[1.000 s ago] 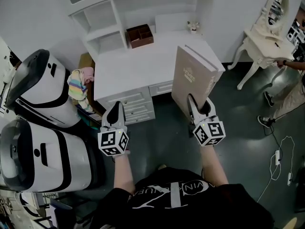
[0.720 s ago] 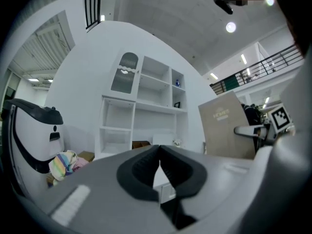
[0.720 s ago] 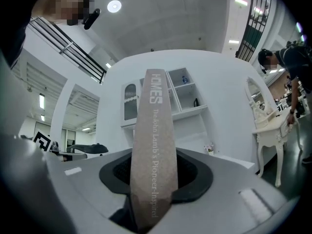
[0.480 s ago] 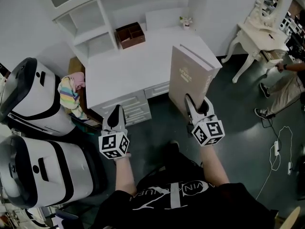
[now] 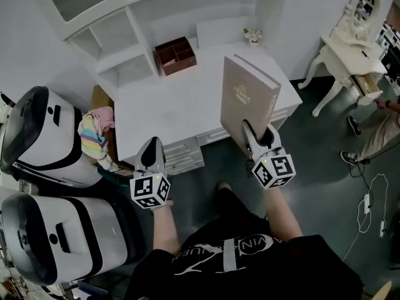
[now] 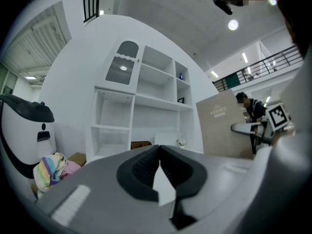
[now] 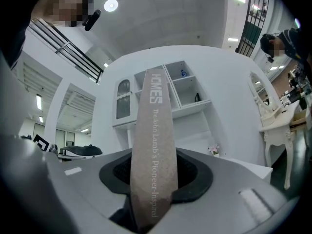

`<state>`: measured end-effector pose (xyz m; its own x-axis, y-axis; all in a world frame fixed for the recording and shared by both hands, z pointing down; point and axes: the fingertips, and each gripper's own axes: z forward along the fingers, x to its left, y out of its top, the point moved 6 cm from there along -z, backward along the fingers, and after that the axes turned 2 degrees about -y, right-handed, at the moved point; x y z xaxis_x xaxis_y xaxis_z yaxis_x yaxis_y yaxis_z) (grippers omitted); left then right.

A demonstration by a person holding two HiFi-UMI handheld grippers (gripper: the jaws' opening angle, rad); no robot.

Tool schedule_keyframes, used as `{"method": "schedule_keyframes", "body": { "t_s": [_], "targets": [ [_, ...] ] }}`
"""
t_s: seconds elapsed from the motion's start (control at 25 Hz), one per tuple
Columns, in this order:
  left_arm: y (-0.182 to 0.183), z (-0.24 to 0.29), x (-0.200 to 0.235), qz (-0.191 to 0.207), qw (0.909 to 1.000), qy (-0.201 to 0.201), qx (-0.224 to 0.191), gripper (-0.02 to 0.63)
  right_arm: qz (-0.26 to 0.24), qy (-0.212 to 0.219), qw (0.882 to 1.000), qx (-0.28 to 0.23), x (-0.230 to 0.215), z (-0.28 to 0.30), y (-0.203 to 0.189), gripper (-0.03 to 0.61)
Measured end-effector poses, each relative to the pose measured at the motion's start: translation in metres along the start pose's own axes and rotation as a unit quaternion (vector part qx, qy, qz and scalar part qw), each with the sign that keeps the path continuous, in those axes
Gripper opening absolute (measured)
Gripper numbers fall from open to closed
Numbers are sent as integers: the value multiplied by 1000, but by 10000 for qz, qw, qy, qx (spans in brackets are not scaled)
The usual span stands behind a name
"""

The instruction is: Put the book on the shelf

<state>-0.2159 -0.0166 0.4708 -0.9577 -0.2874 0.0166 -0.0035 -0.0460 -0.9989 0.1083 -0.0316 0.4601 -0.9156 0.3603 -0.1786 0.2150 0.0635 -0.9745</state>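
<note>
The book [image 5: 245, 102] is a large tan hardback, held upright with its lower edge between the fingers of my right gripper [image 5: 258, 134], which is shut on it. In the right gripper view its spine [image 7: 154, 130] rises between the pads of the right gripper [image 7: 155, 175]. The book hangs over the front right corner of the white desk [image 5: 169, 108]. My left gripper [image 5: 150, 144] is shut and empty in front of the desk's drawers; its tips [image 6: 159, 148] meet. The white shelf unit [image 5: 119, 39] stands at the back of the desk, its open compartments [image 6: 156, 89] facing me.
A brown divided box [image 5: 175, 55] and a small plant [image 5: 253, 36] sit at the desk's back. Two white machines [image 5: 37, 130] and a striped cloth [image 5: 94, 136] crowd the left. A white dressing table [image 5: 350, 49], a person [image 5: 381, 133] and floor cables [image 5: 369, 199] are at the right.
The view has shifted closer to the desk, so the book now overlaps its front right corner. Both grippers keep their places in view and the book stays gripped.
</note>
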Motion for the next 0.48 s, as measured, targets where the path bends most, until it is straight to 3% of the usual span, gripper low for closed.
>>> {"method": "schedule_keyframes", "body": {
  "t_s": [0.48],
  "targets": [
    [24,105,21,16,9998,90,-147,0,-27,334,9994,7,-35,116,7,173]
  ]
}}
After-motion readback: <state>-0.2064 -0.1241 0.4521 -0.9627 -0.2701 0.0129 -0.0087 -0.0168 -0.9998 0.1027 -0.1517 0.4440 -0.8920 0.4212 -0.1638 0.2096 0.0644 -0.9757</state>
